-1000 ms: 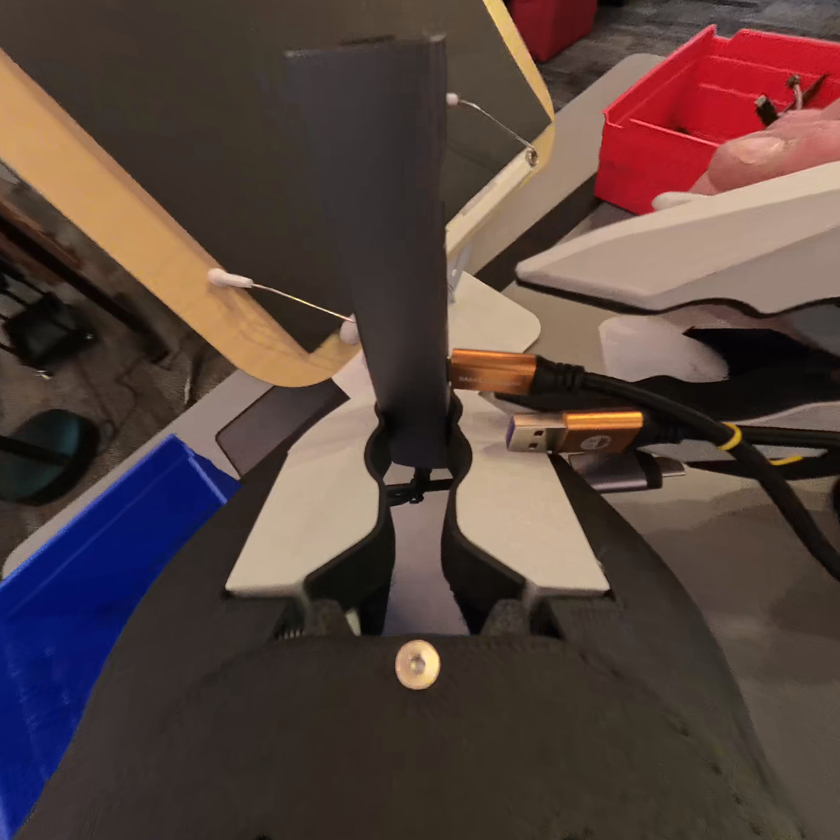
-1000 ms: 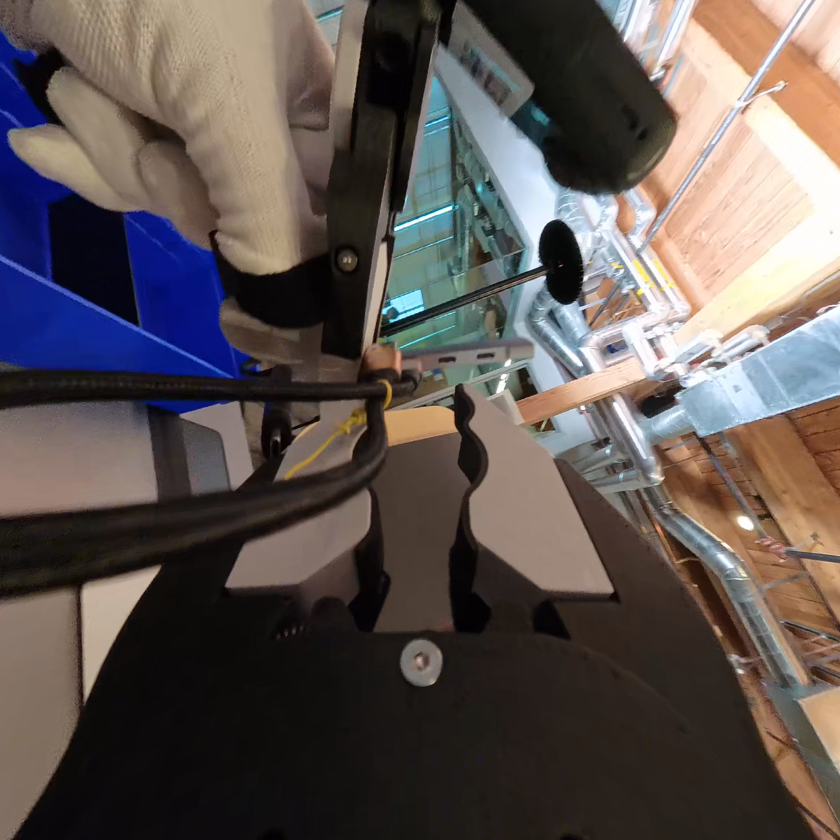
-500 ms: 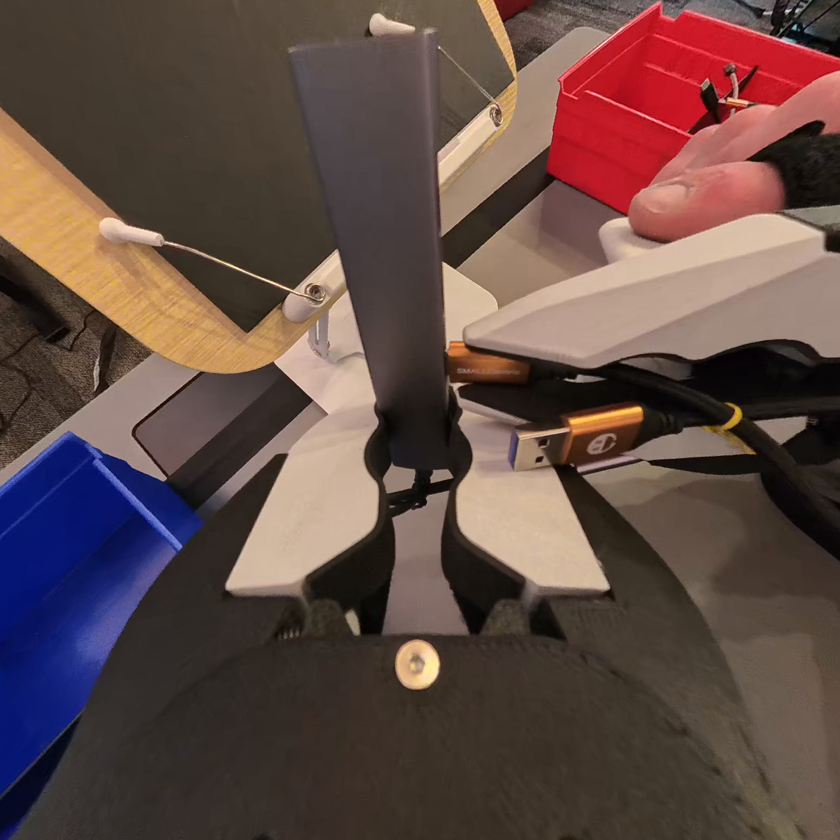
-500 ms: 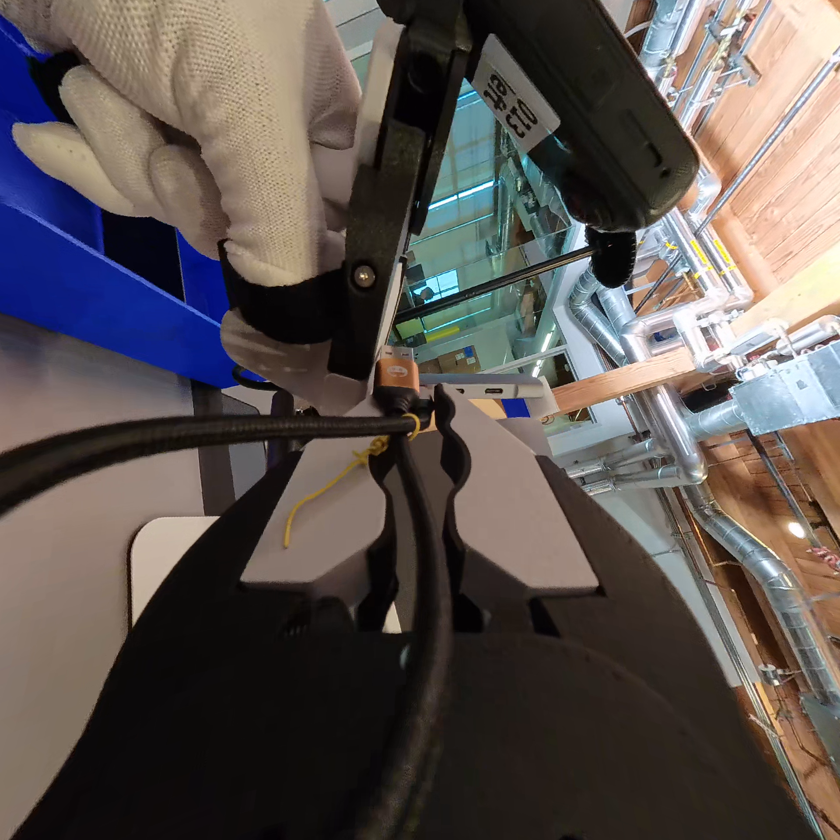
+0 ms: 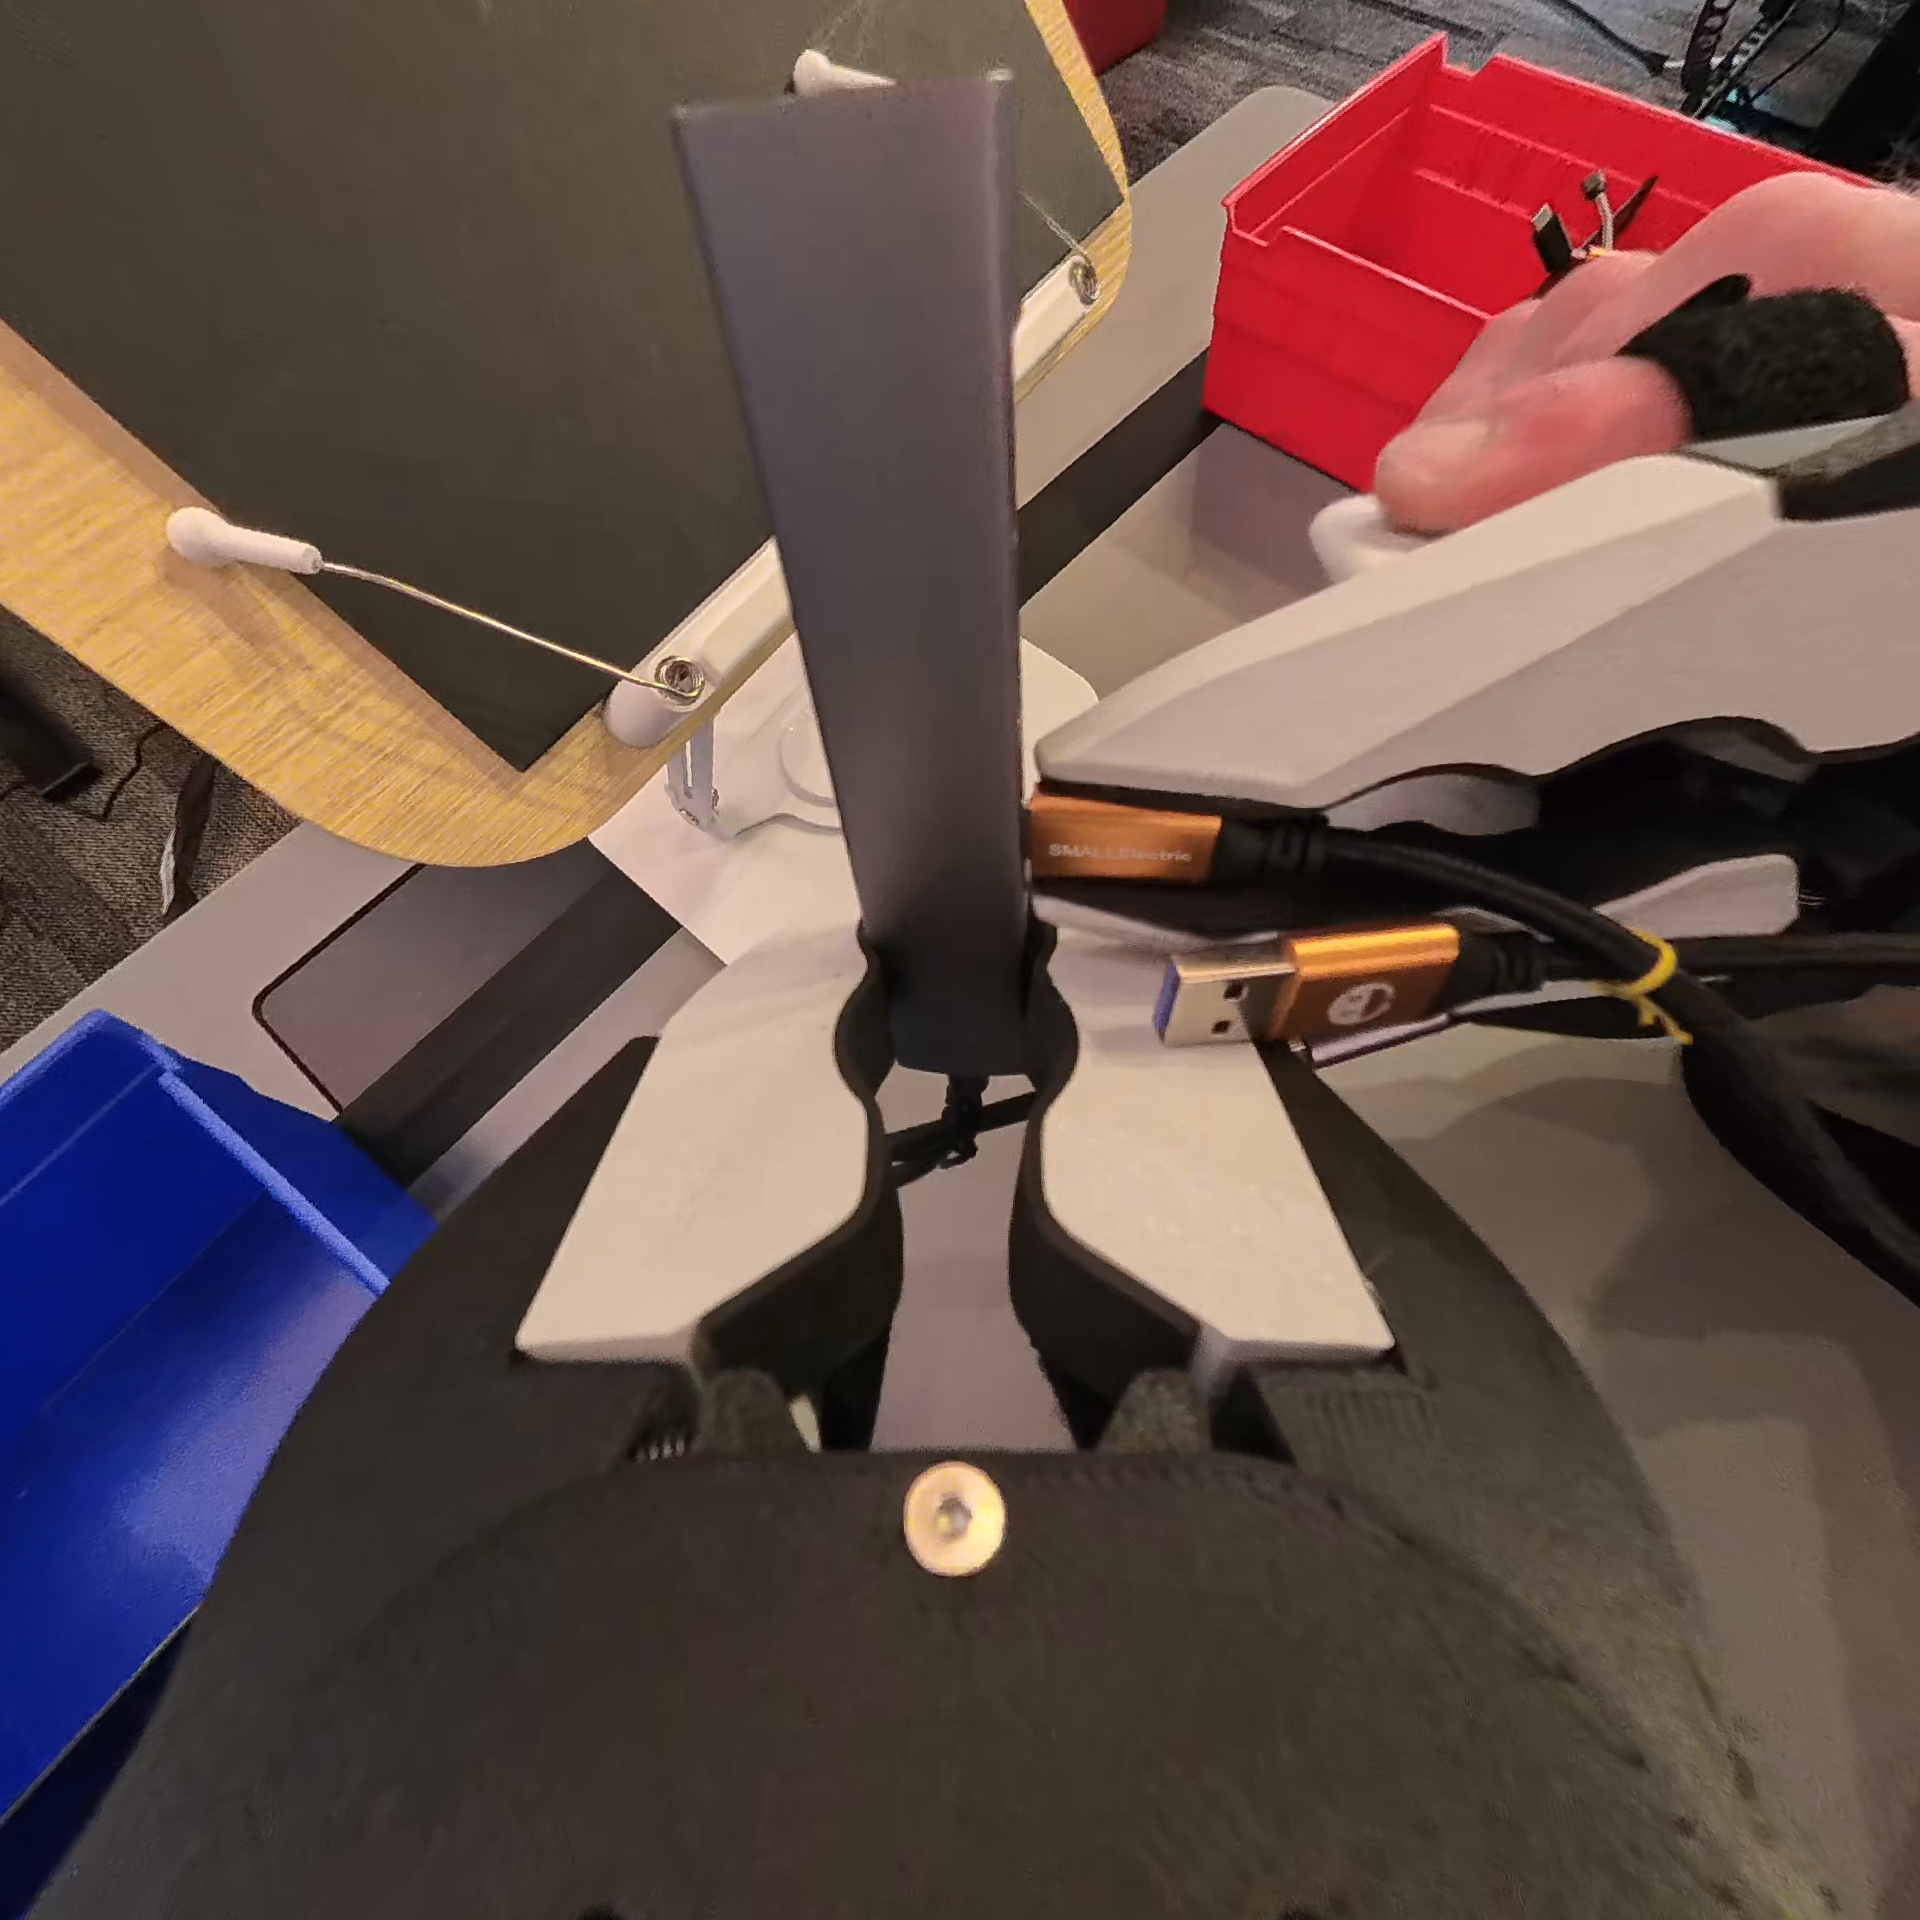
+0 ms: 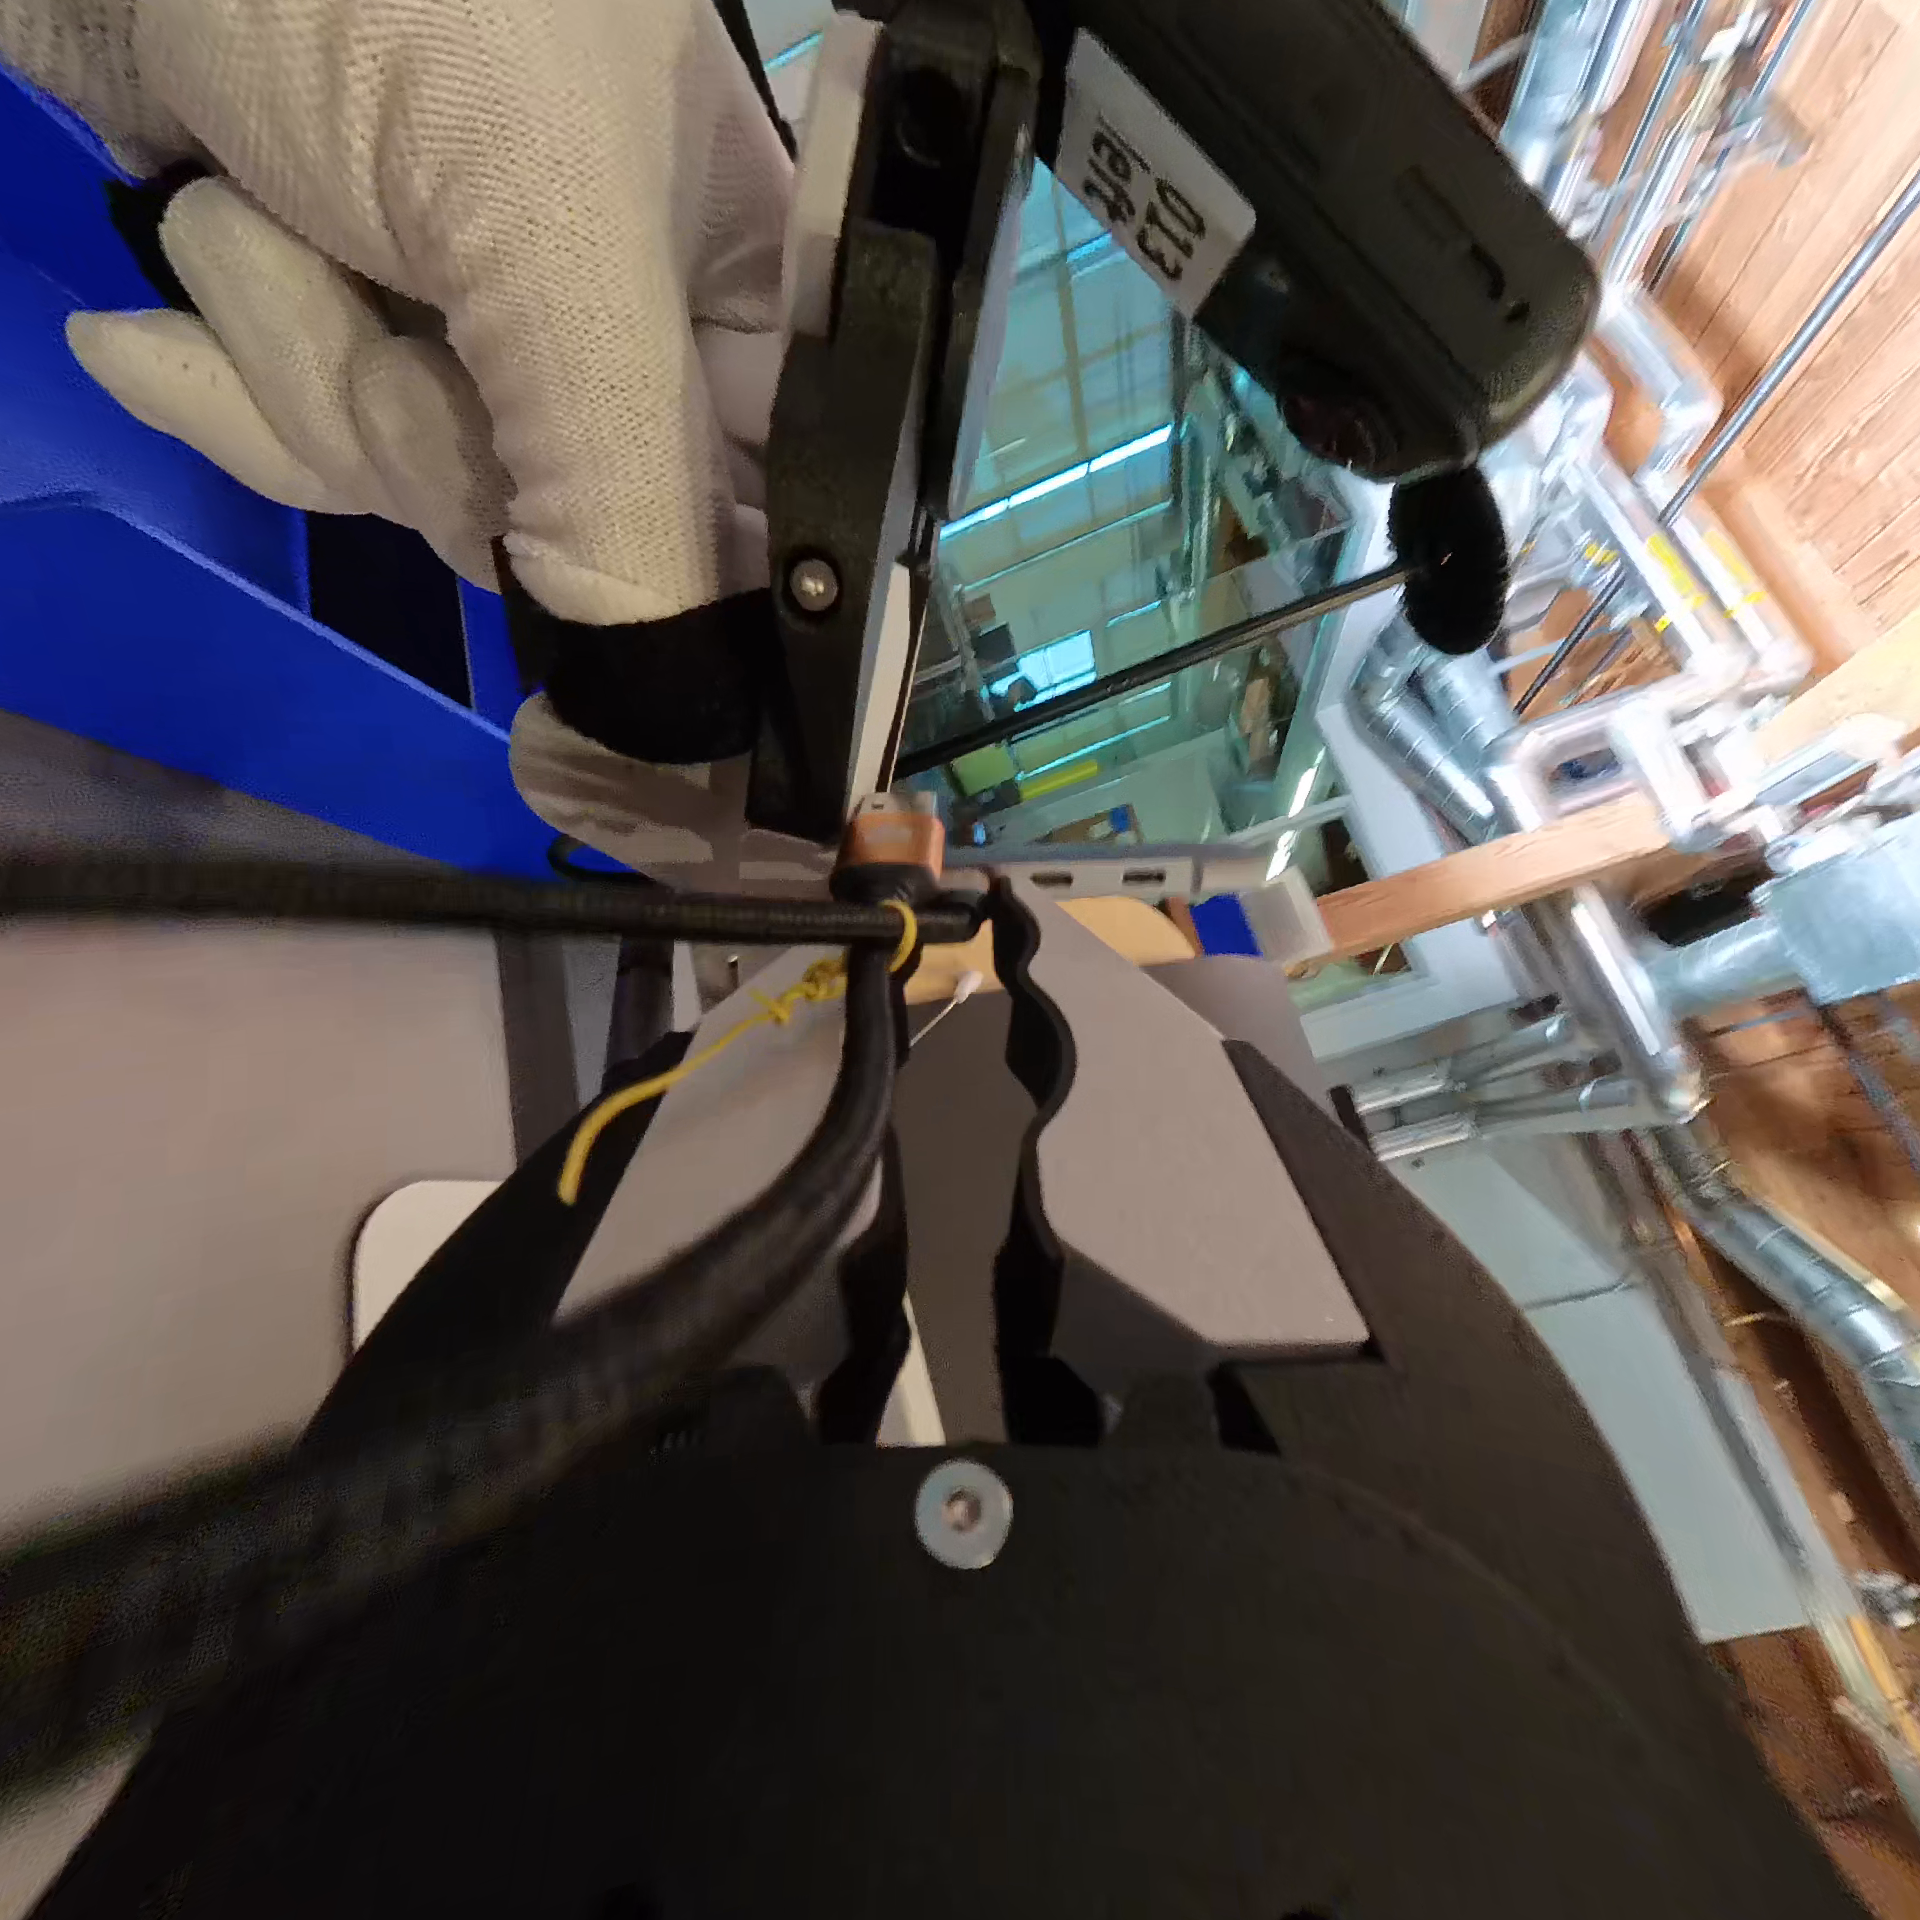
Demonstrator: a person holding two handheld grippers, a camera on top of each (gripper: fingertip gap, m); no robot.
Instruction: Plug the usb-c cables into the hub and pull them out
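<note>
My left gripper (image 5: 951, 1003) is shut on the lower end of a dark grey hub (image 5: 873, 499) and holds it upright. An orange USB-C plug (image 5: 1122, 847) on a black braided cable (image 5: 1351, 868) sits in the hub's right edge. My right gripper (image 5: 1044, 847) comes in from the right, with its two fingers closed above and below that plug. In the right wrist view the gripper (image 6: 951, 909) is at the hub's port edge (image 6: 1101, 875). A second orange plug (image 5: 1351, 987), USB-A, hangs loose just below, tied to the cable with a yellow tie (image 5: 1652, 977).
A red bin (image 5: 1382, 260) holding small connectors stands at the back right. A blue bin (image 5: 156, 1247) is at the left. A wood-edged black board (image 5: 312, 343) leans behind the hub. A white-gloved hand (image 6: 436, 312) holds the left gripper.
My right gripper has moved left from beside the cables up to the hub and closed around the USB-C plug. The left gripper keeps its hold on the hub.
</note>
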